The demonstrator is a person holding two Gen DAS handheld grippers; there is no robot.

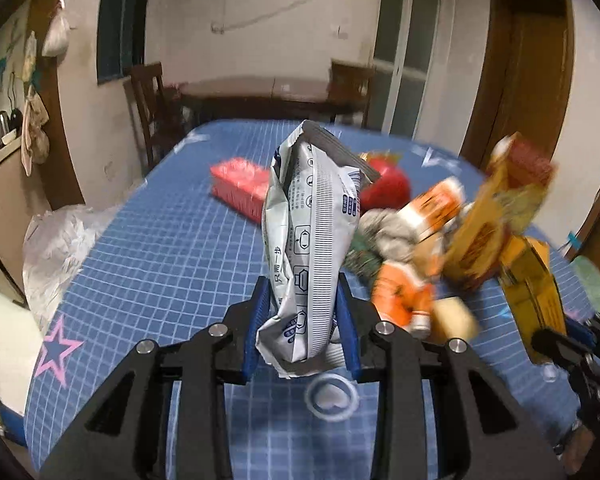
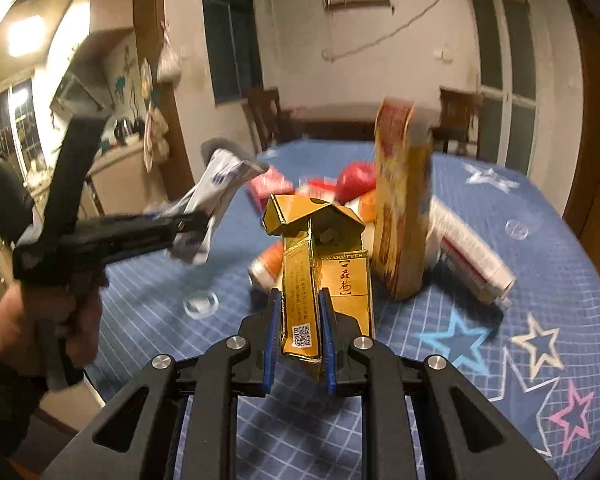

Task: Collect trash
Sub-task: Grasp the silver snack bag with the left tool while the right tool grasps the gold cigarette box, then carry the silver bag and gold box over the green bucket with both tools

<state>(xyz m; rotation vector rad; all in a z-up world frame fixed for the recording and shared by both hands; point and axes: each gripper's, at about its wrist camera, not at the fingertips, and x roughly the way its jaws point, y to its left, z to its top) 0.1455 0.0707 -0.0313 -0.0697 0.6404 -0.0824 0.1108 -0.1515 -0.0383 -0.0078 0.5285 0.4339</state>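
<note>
The left gripper (image 1: 304, 316) is clamped on a crumpled white wrapper (image 1: 312, 240), held above the blue-gridded table (image 1: 160, 248), its long axis running up and away from the fingers toward the far edge. The right gripper (image 2: 300, 328) is clamped on a gold cigarette pack (image 2: 316, 272), long axis likewise upright, its torn flap topmost. The remaining litter (image 1: 412, 232) lies heaped mid-table, nearer the right edge, blurred.
</note>
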